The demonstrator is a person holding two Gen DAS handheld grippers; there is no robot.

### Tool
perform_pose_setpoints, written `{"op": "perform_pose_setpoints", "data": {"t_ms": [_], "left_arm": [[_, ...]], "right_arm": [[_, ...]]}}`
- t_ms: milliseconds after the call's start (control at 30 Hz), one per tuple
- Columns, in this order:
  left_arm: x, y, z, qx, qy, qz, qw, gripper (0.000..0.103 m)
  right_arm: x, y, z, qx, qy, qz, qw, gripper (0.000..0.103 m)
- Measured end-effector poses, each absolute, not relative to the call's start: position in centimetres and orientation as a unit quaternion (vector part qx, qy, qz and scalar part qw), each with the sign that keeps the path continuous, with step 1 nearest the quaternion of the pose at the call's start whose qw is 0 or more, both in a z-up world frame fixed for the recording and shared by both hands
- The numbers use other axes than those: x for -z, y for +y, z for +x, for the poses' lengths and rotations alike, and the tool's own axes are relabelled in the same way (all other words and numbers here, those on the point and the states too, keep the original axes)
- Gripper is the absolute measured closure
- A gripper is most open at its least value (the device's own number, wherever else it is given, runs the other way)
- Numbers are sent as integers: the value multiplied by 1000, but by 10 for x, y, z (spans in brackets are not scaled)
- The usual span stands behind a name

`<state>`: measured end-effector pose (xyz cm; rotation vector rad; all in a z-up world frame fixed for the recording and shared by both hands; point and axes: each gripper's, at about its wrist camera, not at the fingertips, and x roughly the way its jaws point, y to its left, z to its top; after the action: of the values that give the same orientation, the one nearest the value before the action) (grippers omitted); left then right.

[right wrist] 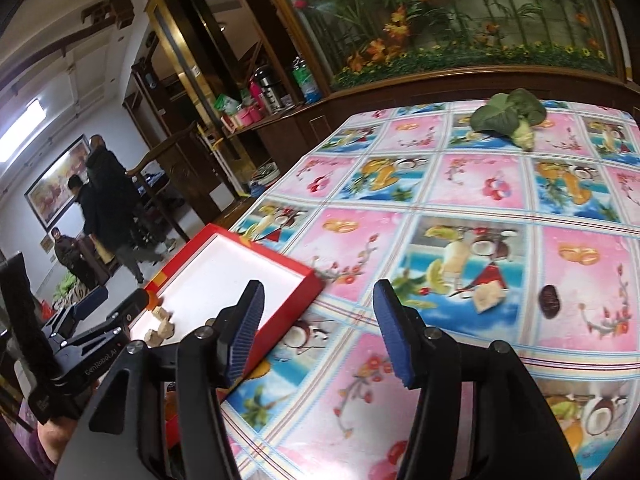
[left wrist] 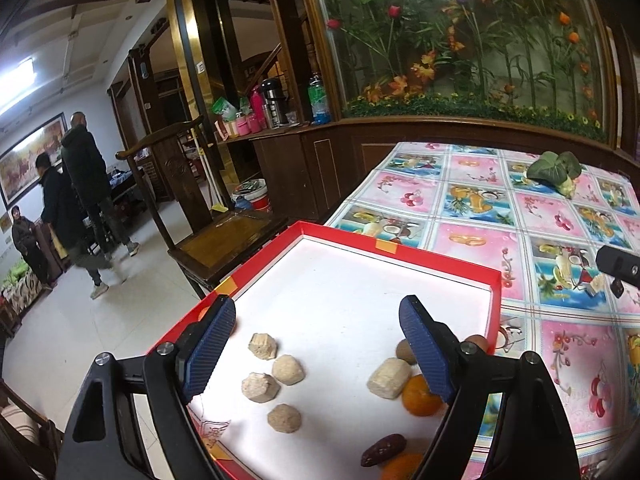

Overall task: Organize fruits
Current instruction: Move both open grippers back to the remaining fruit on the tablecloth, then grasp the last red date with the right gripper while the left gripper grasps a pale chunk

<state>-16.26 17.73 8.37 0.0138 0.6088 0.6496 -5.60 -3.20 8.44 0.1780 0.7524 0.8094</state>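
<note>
A red-rimmed tray (left wrist: 400,250) with a white floor lies at the table's left edge. It holds several beige lumps (left wrist: 288,370), a tangerine (left wrist: 420,398), a brown round fruit (left wrist: 405,351) and a dark date (left wrist: 383,449). My left gripper (left wrist: 320,344) is open and empty above the tray. My right gripper (right wrist: 316,328) is open and empty over the tablecloth, right of the tray (right wrist: 280,308). A dark date (right wrist: 550,300) and a beige piece (right wrist: 488,298) lie on the cloth ahead of it.
A fruit-print tablecloth (right wrist: 460,208) covers the table. A leafy green vegetable (right wrist: 508,118) lies at the far side. A wooden chair (left wrist: 208,224) stands left of the table. People (left wrist: 84,184) stand on the floor at far left. A planter wall (left wrist: 460,40) is behind.
</note>
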Motion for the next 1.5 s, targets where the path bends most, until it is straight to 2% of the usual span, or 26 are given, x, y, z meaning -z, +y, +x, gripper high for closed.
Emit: {"op": "perform_pose_setpoints", "data": {"t_ms": [667,867,1100,1300,1500], "left_arm": [[-84,133,-136,-247,311,39,917,19],[-77,85,-105,-171,332,64,925,19],[-62,45,-70,-126,353,86,923,19],[-46,31,-51,-108,372,106,916,19],[-42,33,-48,-107,378,104,914,19]], "right_arm": [[-94,-66,-47,-365,344,87,861,44],[-102,-133,-16,-306,316,111,891,44],[-80,-192,26,-258,363,147,883,44],[-61,-160,26,-266,411,71,869,44],[-39,-125,20,-265,431,-18,862,52]]}}
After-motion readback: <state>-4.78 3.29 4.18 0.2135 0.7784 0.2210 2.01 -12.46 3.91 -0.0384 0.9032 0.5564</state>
